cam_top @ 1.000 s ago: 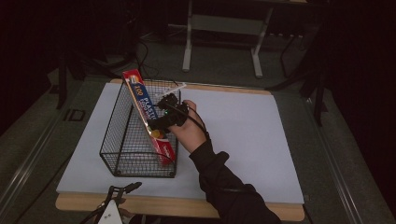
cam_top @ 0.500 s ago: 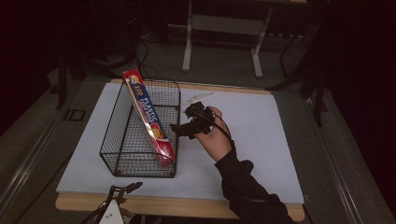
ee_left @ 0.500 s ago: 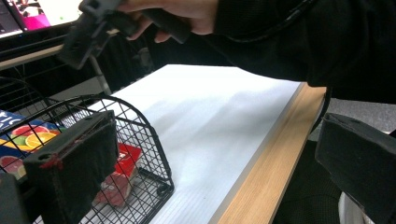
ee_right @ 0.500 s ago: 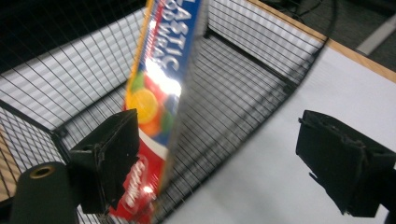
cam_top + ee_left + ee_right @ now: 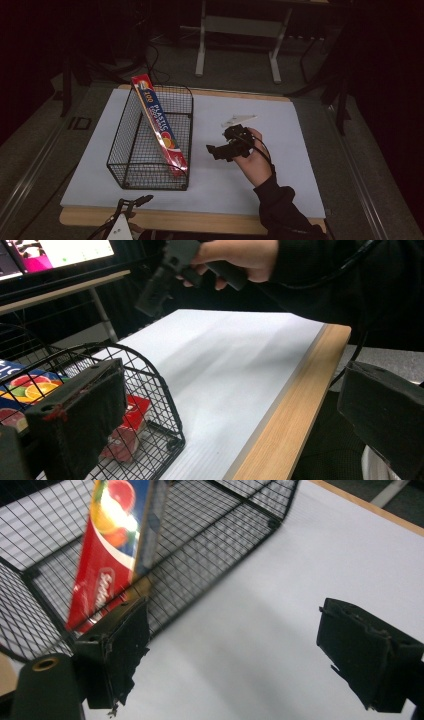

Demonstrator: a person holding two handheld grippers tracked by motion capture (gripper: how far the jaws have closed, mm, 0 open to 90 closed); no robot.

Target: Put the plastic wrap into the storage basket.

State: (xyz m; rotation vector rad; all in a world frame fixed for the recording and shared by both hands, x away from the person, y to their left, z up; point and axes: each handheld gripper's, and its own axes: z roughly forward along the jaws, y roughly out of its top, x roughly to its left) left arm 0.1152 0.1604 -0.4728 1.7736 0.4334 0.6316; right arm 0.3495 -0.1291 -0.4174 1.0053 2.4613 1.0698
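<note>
1. High view: a black wire basket stands on the white worktop, toward its left half. A long red box leans inside the basket, its top end poking above the far rim and its bottom end down by the near right corner.
2. High view: the right claw is held in a hand just right of the basket, apart from it, jaws pointing at the basket. A small white scrap lies on the worktop beyond the hand, farther right of the basket.
3. High view: the left claw sits at the worktop's near edge, just in front of the basket; its jaw state cannot be told here.
4. Left claw view: the left claw is spread wide with nothing between the jaws. The basket is low and left, the box inside it. Beyond the basket, the right claw hangs above the worktop, gripped by the hand.
5. Right claw view: the right claw is spread wide and empty, above bare worktop beside the basket. The box stands tilted behind the mesh.
</note>
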